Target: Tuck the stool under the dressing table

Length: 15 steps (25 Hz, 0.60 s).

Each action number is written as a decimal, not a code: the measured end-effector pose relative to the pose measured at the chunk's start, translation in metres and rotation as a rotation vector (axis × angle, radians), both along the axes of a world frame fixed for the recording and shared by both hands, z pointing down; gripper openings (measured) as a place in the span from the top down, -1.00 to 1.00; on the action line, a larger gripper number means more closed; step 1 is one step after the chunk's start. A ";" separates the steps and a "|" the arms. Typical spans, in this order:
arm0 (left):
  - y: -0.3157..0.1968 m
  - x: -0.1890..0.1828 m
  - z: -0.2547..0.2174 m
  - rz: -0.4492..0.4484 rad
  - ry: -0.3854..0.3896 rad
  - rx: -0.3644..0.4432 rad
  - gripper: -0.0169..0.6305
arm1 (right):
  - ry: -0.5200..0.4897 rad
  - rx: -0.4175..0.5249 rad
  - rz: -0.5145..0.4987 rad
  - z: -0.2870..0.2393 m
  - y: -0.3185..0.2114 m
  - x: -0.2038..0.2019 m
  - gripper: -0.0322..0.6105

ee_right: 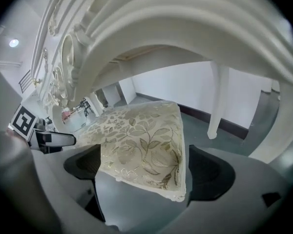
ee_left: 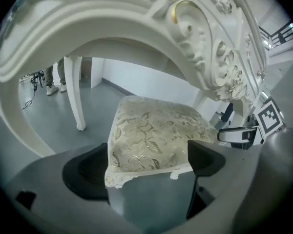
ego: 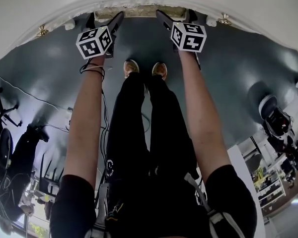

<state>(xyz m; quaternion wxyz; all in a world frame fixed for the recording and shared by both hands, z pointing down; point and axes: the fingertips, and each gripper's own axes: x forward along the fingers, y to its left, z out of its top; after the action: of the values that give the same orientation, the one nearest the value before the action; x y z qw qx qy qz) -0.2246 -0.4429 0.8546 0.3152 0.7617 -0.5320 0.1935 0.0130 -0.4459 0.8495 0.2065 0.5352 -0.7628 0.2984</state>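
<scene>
The stool (ee_left: 151,130) could bump the dressing table (ee_left: 136,28) if it goes in crooked, because the carved front hangs low over the seat. It could also slip, since only its near corners are held. The left hand-held gripper (ee_left: 146,167) has its jaws wide around the left near corner, pressing on it. The right hand-held gripper (ee_right: 146,172) holds the right one the same way. The stool stands on the floor, mostly under the table.

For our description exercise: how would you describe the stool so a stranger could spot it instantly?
Find the white carved dressing table arching overhead. Beneath its arch, nearer than the plain white table leg, sits the stool: the only thing with a cream cushion patterned in gold leaves.
</scene>
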 end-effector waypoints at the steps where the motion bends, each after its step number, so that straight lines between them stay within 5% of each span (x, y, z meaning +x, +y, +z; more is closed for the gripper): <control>1: 0.004 0.002 -0.007 0.005 -0.003 -0.006 -0.65 | 0.003 -0.006 0.000 -0.007 0.004 0.001 -0.90; 15: 0.069 0.011 -0.126 0.038 0.000 -0.006 -0.65 | 0.035 -0.004 -0.053 -0.135 0.077 -0.004 -0.90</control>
<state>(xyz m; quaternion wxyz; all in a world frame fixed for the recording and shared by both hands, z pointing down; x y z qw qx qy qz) -0.2136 -0.3736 0.7291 0.3138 0.7706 -0.5170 0.2010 0.0095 -0.3690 0.7143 0.2288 0.5195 -0.7724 0.2848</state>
